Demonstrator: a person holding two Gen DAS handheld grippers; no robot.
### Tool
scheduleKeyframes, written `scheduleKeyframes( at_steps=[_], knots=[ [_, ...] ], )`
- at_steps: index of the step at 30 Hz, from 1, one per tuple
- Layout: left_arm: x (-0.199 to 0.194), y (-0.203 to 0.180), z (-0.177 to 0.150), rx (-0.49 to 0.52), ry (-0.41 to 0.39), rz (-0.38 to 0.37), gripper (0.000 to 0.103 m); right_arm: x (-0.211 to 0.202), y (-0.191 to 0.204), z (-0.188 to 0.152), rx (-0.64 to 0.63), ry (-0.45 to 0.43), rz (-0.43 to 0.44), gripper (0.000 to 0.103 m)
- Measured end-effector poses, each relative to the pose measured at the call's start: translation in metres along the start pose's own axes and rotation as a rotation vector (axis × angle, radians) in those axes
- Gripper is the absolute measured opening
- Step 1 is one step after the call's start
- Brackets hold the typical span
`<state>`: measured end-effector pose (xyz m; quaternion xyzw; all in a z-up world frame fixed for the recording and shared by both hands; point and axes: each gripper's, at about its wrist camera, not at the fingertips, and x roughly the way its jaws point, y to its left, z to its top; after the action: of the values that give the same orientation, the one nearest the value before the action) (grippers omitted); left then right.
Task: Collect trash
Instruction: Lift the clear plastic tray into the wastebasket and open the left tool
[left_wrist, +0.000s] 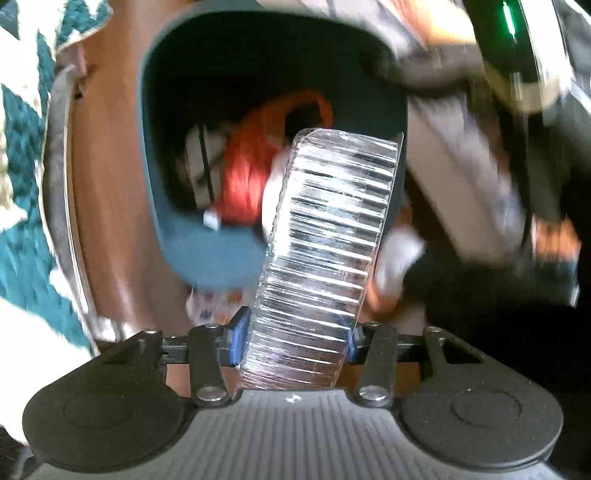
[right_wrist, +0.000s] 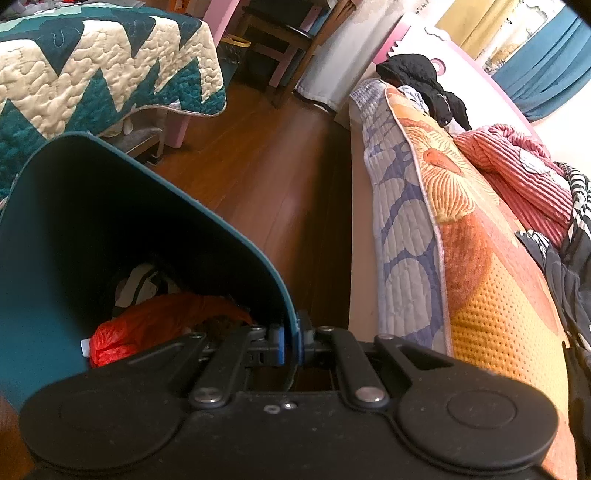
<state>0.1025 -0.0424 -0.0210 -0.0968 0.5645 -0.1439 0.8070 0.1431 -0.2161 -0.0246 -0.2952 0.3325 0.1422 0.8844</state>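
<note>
Left wrist view showed the left gripper (left_wrist: 295, 332) clamped on a clear plastic tray (left_wrist: 325, 251) above the bin (left_wrist: 155, 166), not dropped yet; the right gripper (right_wrist: 291, 339) pinched the bin's rim, red bag (right_wrist: 122, 339) already inside.

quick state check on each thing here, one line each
left gripper: shut on the clear tray, above the bin
clear tray: ribbed plastic, empty, held upright, not yet dropped
right gripper: shut on the bin's rim
bin: open, no lid, tilted, partly filled
red bag: crumpled, lying inside the bin
</note>
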Motion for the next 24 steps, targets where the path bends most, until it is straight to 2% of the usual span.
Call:
scheduleKeyframes(
  at_steps=[5, 12, 18, 24],
  knots=[
    [0.002, -0.005, 0.039, -0.106, -0.079, -0.007, 0.047, 0.003, -0.004, 0.001, 0.032, 0.031, -0.002, 0.006],
    [0.04, 0.001, 0.071, -0.226, -0.048, -0.019, 0.047, 0.002, -0.004, 0.001, 0.041, 0.036, 0.002, 0.006],
    [0.075, 0.013, 0.088, -0.268, -0.017, 0.036, 0.047, 0.002, -0.004, 0.001, 0.04, 0.038, 0.005, 0.006],
    [0.091, 0.017, 0.094, -0.236, -0.017, 0.113, 0.049, 0.004, -0.004, 0.002, 0.044, 0.04, 0.001, 0.007]
  ],
)
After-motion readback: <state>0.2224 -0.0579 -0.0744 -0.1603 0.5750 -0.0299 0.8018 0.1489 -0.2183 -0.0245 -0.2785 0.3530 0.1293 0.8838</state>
